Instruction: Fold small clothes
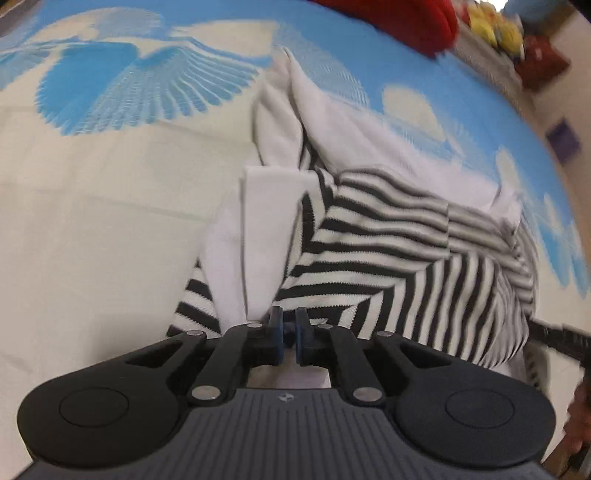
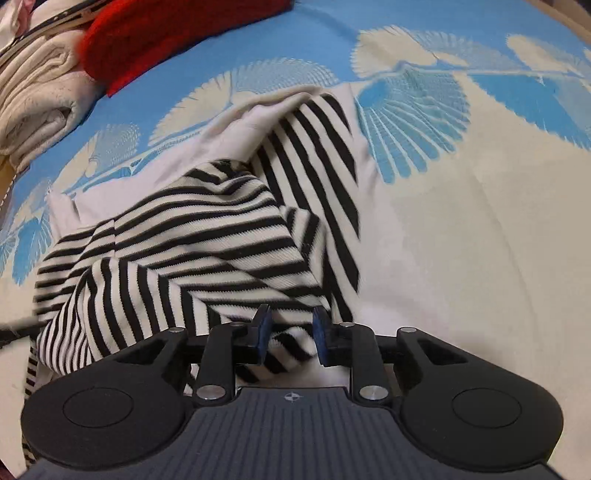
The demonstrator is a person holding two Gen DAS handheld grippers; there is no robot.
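Note:
A black-and-white striped small garment (image 1: 369, 251) with white parts lies crumpled on the bedspread; the right wrist view shows it too (image 2: 203, 251). A white strip of it (image 1: 266, 236) runs down to my left gripper (image 1: 289, 321). Those jaws stand almost together with only a thin slit, at the strip's lower edge; whether fabric is pinched I cannot tell. My right gripper (image 2: 291, 321) points down at the garment's near edge. Its jaws stand apart, and a striped fold (image 2: 288, 347) lies between the blue pads without being squeezed.
The bedspread (image 1: 92, 221) is cream with a blue fan pattern (image 2: 461, 221). A red cloth (image 2: 166, 33) lies at the far edge, also in the left wrist view (image 1: 399, 18). Folded cream textiles (image 2: 37, 92) are stacked far left. Yellow items (image 1: 491, 26) sit beyond the bed.

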